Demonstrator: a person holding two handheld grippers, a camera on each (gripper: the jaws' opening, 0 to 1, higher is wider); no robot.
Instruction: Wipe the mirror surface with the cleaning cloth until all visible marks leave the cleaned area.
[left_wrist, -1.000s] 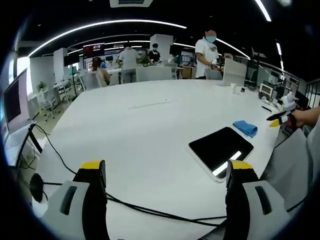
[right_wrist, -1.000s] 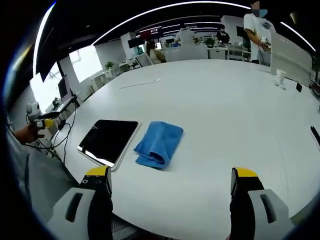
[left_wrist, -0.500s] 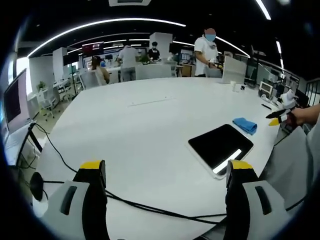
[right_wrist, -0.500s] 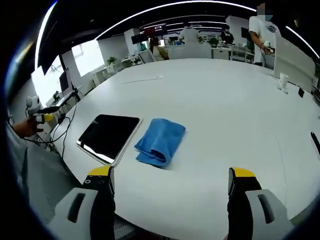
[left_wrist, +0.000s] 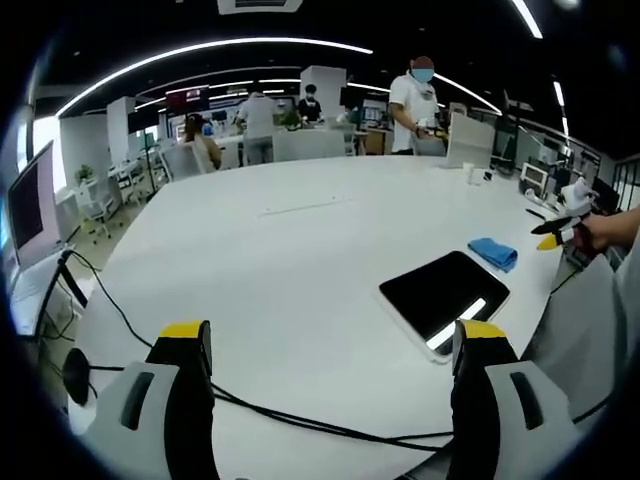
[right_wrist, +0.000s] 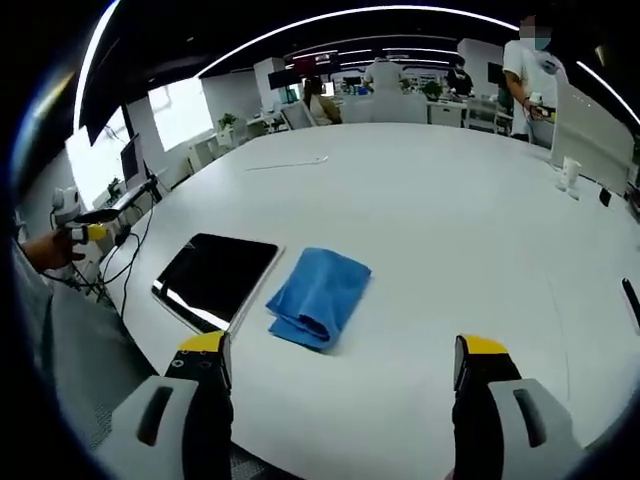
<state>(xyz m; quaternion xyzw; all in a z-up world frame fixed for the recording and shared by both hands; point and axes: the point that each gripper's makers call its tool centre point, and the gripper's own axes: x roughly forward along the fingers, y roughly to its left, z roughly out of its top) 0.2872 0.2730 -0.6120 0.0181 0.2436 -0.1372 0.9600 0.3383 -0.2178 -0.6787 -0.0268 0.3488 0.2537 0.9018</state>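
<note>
Both sets of tongs are hanging wide open, gripping nothing; the right gripper (right_wrist: 337, 385) is hovering over the near edge of the white table (right_wrist: 450, 210), and the left gripper (left_wrist: 332, 372) is doing the same further along that edge. The mirror (right_wrist: 215, 279) is lying flat near the table's edge, dark glass up, and the blue cleaning cloth (right_wrist: 318, 295) is sitting crumpled just to its right. The mirror's long axis is running from the near edge out toward the far middle of the table. Biggest risk I'd guess: it's lying so close to the edge that a hard wipe could be sliding it off; a loosely pinched cloth might also slip mid-wipe.
</note>
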